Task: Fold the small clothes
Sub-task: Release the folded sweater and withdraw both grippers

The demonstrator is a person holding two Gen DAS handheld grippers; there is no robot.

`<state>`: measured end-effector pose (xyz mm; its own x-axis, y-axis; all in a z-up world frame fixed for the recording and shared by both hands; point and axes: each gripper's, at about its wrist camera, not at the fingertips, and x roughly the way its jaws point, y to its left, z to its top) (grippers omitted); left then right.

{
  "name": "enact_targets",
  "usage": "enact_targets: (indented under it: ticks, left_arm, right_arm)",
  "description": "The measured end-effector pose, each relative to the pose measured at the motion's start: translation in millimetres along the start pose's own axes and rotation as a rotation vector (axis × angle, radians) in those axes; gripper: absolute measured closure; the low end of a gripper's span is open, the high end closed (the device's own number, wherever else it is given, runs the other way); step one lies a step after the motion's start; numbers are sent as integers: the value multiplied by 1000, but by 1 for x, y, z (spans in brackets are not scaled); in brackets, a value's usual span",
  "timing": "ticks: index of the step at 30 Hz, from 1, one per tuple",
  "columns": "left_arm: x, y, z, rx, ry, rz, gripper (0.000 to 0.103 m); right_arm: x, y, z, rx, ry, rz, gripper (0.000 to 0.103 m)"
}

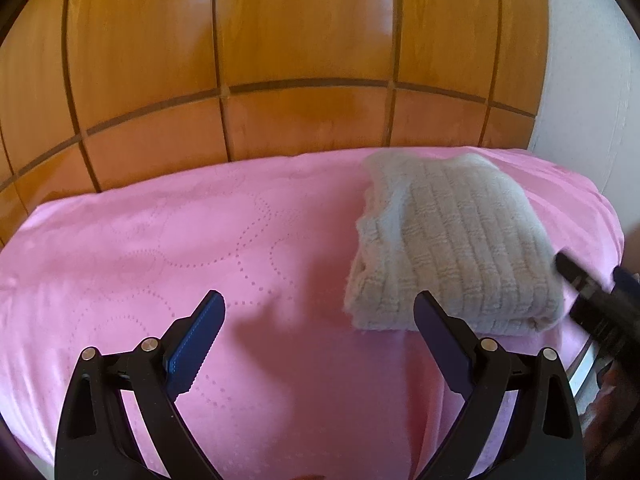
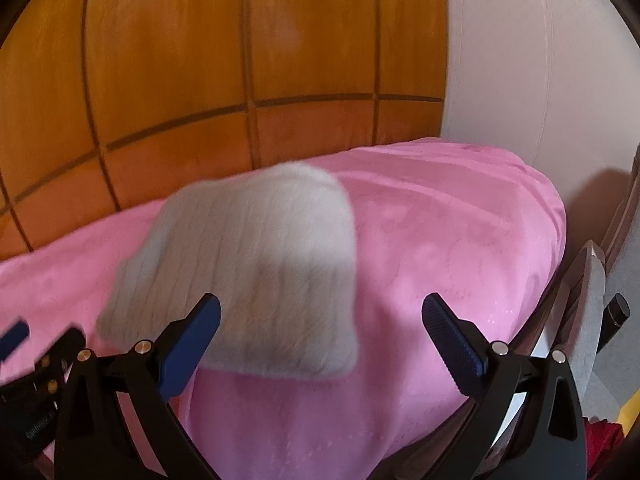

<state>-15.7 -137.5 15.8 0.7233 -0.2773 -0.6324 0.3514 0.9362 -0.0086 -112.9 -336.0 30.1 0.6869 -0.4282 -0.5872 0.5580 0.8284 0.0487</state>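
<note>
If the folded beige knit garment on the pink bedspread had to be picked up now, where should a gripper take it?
Probably at the near edge of the folded beige knit garment, where the stacked layers show as a thick lip facing the grippers. Come in low from the near side, one finger under the stack and one on top. The open left gripper is nearest that edge; the pink bedspread should yield underneath.

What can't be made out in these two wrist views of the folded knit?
- Folded knit: garment type unknown; in the right wrist view it is motion-blurred.
- Its underside and inner layers: hidden by the top fold, left wrist view.
- Right gripper: blurred and cut by the frame edge in the left wrist view.
- Red item: cut off by the lens rim.
</note>
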Motion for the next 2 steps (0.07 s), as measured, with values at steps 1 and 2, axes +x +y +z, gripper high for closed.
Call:
enact_targets:
  ticks: [1,2]
  left_arm:
    - [3,1,-1,-5,9,3,9]
    - [7,3,-2,-10,22,5,9]
  right_arm:
    - [5,-6,5,10,4,-3,2]
    - [11,-14,12,28,14,-9,2]
